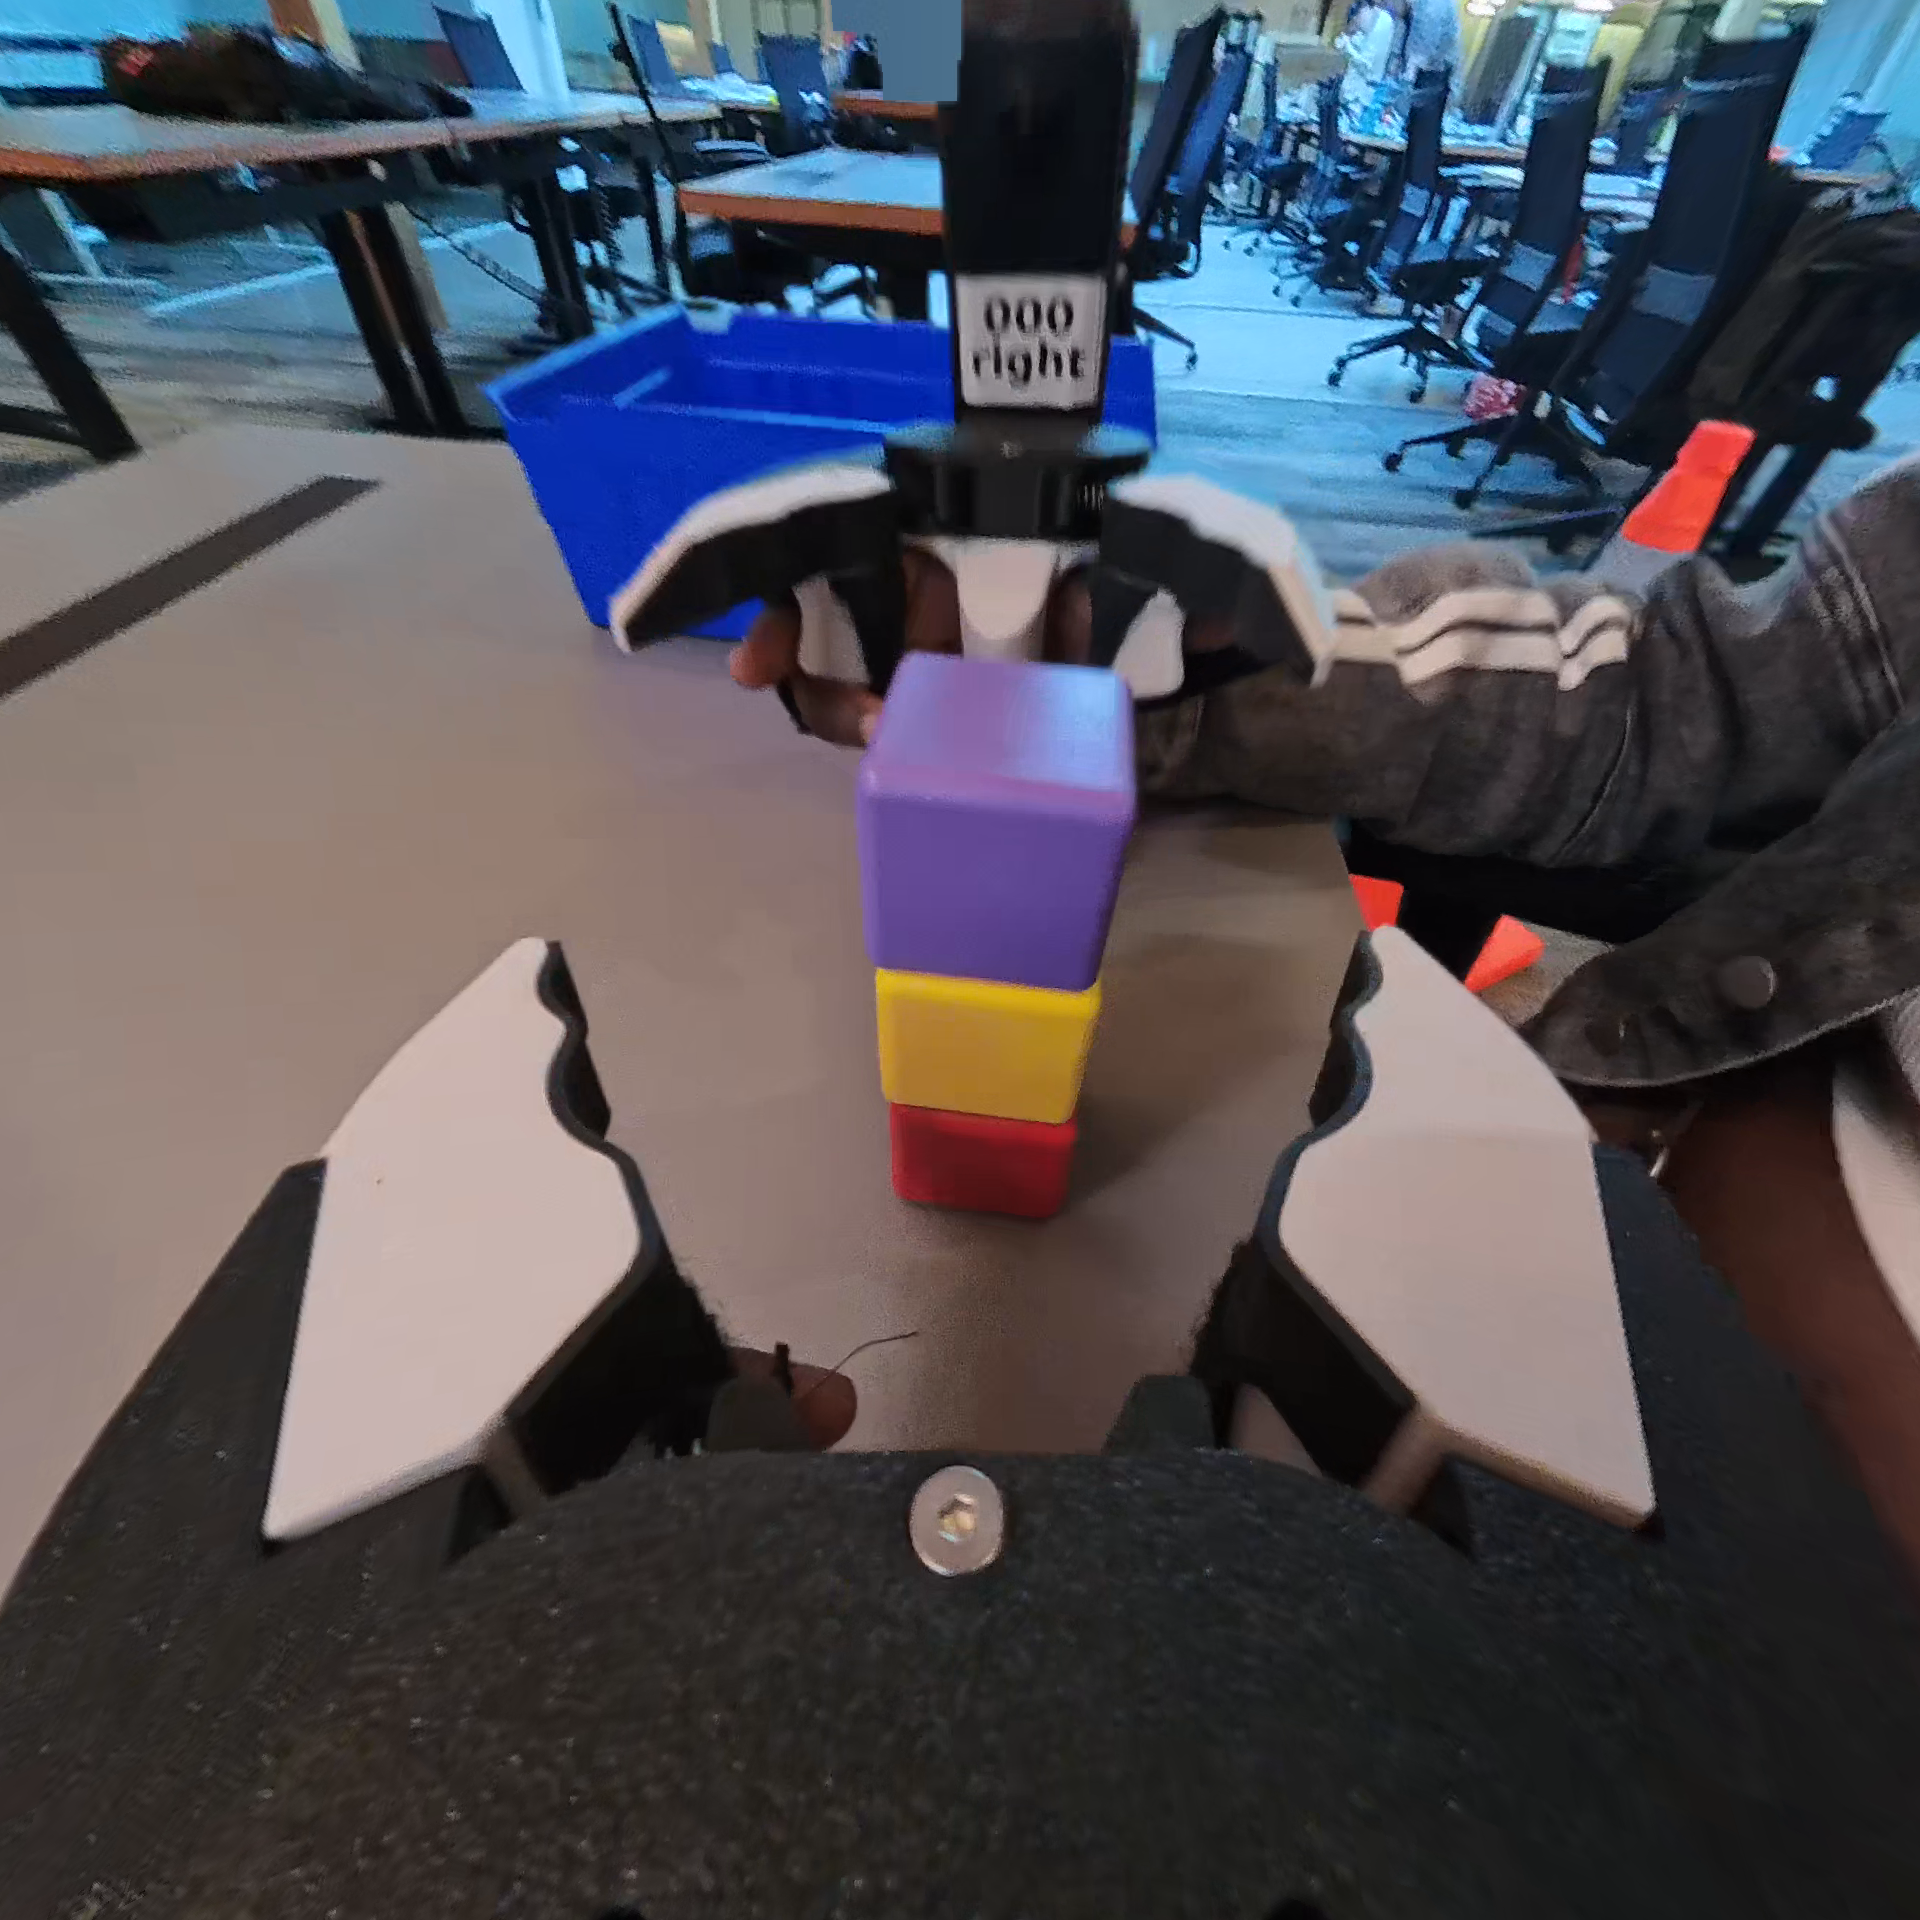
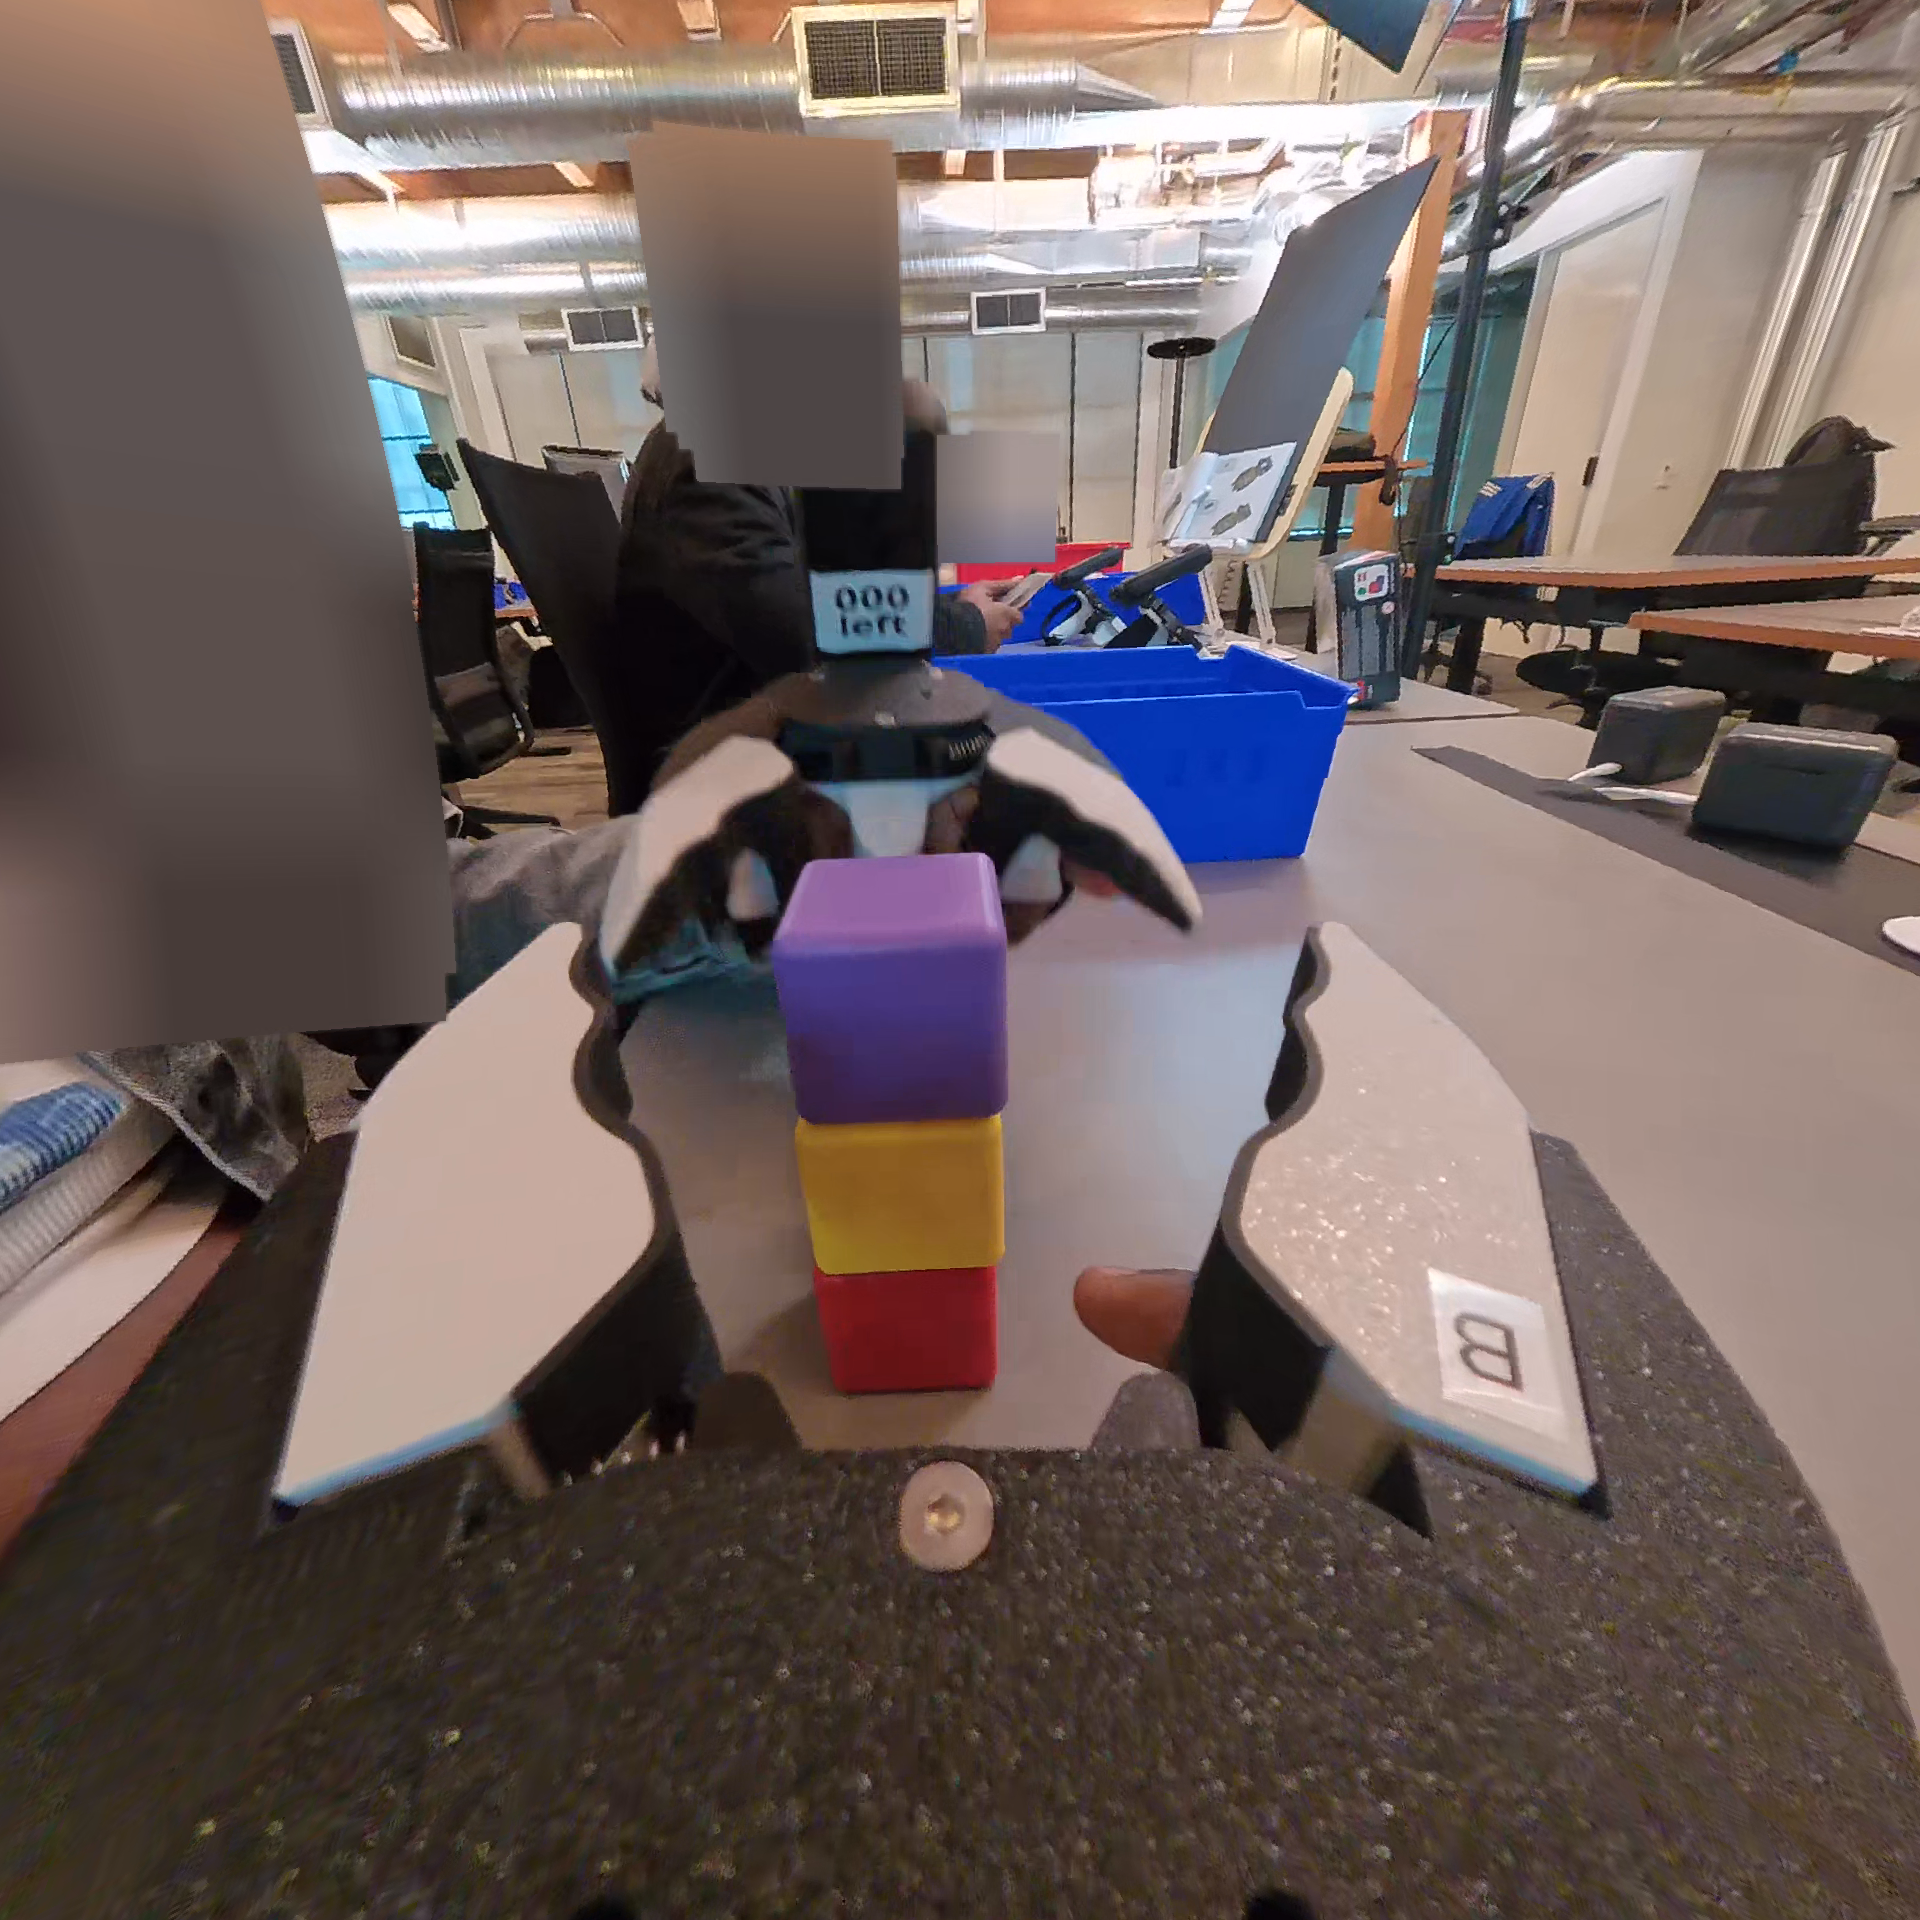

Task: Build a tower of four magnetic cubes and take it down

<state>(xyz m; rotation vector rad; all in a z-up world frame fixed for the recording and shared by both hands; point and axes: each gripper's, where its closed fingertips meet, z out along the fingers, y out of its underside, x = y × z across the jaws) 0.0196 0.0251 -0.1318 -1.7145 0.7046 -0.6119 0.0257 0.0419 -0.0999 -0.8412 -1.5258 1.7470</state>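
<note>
A tower of three cubes stands on the grey table (image 1: pixel 312 831): a purple cube (image 1: pixel 992 821) on top, a yellow cube (image 1: pixel 982 1044) in the middle and a red cube (image 1: pixel 982 1158) at the bottom. It shows the same way in the right wrist view: purple (image 2: pixel 894 1008), yellow (image 2: pixel 902 1195), red (image 2: pixel 906 1325). My left gripper (image 1: pixel 958 940) is wide open, its fingers (image 1: pixel 468 1195) well clear of the tower on both sides. My right gripper (image 2: pixel 951 930) is also wide open, facing the tower from the opposite side, touching nothing. Each gripper shows beyond the tower in the other's view, spread open.
A blue bin (image 1: pixel 665 457) stands on the table behind the tower, also in the right wrist view (image 2: pixel 1195 748). Dark boxes (image 2: pixel 1787 779) sit on the table at the far right. Orange cones (image 1: pixel 1683 488) stand on the floor beyond the table edge. A person's sleeve (image 1: pixel 1507 727) reaches over the table. About 5 cm separates my left fingertips from my right.
</note>
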